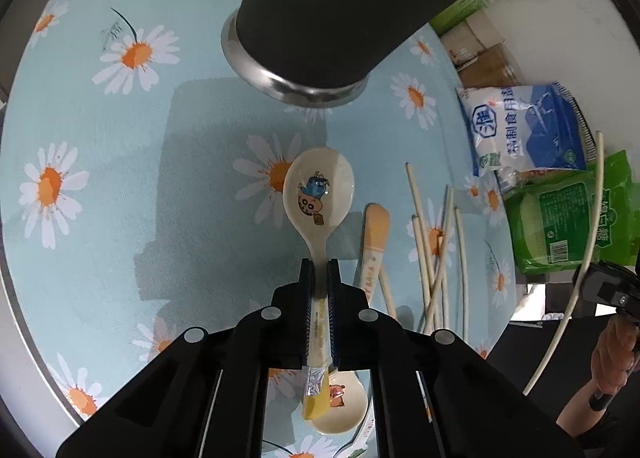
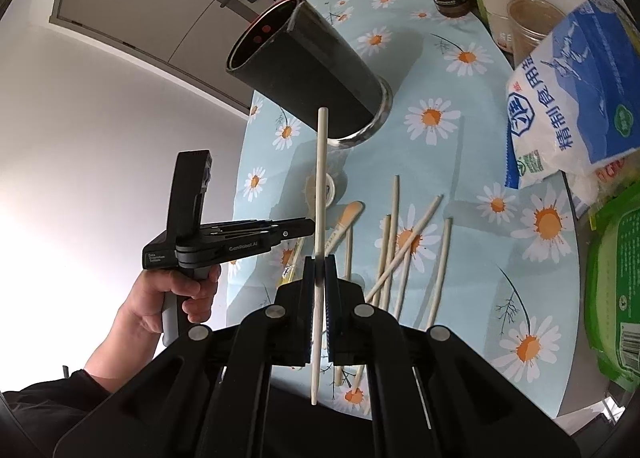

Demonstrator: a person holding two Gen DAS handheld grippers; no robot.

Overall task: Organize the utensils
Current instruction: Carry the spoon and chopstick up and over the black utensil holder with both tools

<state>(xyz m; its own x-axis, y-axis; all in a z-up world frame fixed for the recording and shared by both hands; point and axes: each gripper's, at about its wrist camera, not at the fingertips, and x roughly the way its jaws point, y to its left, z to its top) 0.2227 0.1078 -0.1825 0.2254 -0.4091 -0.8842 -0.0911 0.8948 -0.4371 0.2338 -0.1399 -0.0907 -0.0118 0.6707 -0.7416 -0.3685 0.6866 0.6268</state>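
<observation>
- Left wrist view first: the left tool (image 1: 320,274) is pinching the handle of the cartoon-print spoon (image 1: 319,188), pads pressed against its narrow neck, bowl pointing away toward the black utensil holder (image 1: 320,18).
- That spoon lies near the middle of the table (image 1: 100,158), bowl up on the daisy cloth; whether it has left the cloth yet, I cannot tell.
- Cream glossy body, a blue-and-orange cartoon printed in the bowl, a printed strip along the handle. Looks like smooth melamine or ceramic, so I'd guess slippery in the pads.
- Just beside it toward the right edge lies an orange-tipped spoon (image 1: 374,242), then the loose chopsticks (image 1: 436,254) in a crossed heap.
- Right wrist view: the right tool (image 2: 320,270) is clamped on a single chopstick (image 2: 320,194), held upright clear of the table.
- The holder stands toward the far edge, open mouth up, seemingly empty.
- Step in hand, by my reading: both pieces gripped, delivery to the holder next.
- Next move calls for lifting the spoon, swinging it upright, and lowering it through the rim without clashing with the chopstick hand.
</observation>
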